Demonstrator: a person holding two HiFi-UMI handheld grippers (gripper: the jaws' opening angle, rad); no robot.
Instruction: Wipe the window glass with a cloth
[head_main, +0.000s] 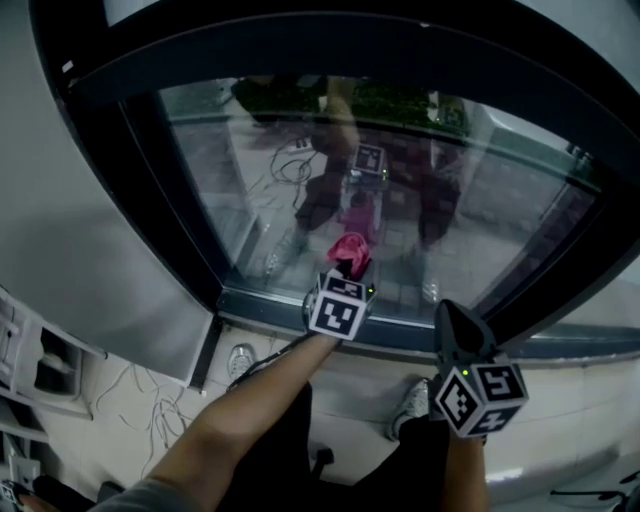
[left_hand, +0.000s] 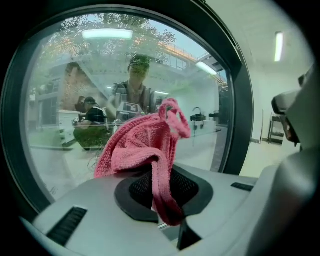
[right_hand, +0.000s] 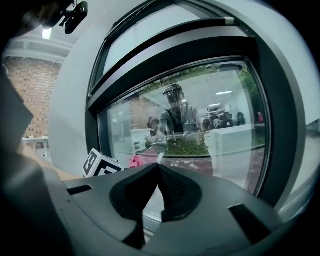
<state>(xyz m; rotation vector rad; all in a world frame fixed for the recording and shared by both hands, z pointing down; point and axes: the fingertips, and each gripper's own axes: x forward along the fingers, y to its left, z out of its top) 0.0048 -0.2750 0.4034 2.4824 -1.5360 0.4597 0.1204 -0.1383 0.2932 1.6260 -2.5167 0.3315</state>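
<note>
A pink cloth (head_main: 349, 249) is clamped in my left gripper (head_main: 352, 268), bunched against the lower part of the window glass (head_main: 470, 210). In the left gripper view the cloth (left_hand: 145, 147) rises out of the shut jaws and hangs over the front pad. My right gripper (head_main: 453, 325) is lower and to the right, near the window's bottom frame (head_main: 400, 335), jaws closed with nothing between them. Its own view shows the shut gripper (right_hand: 159, 175) pointing at the glass (right_hand: 200, 130), with the left gripper's marker cube (right_hand: 101, 164) and the cloth (right_hand: 135, 161) to the left.
The glass reflects the person and both grippers. A dark frame (head_main: 180, 210) runs down the left of the pane, with a grey wall (head_main: 70, 230) beside it. Below lie a light floor with cables (head_main: 140, 400) and the person's shoes (head_main: 412, 405).
</note>
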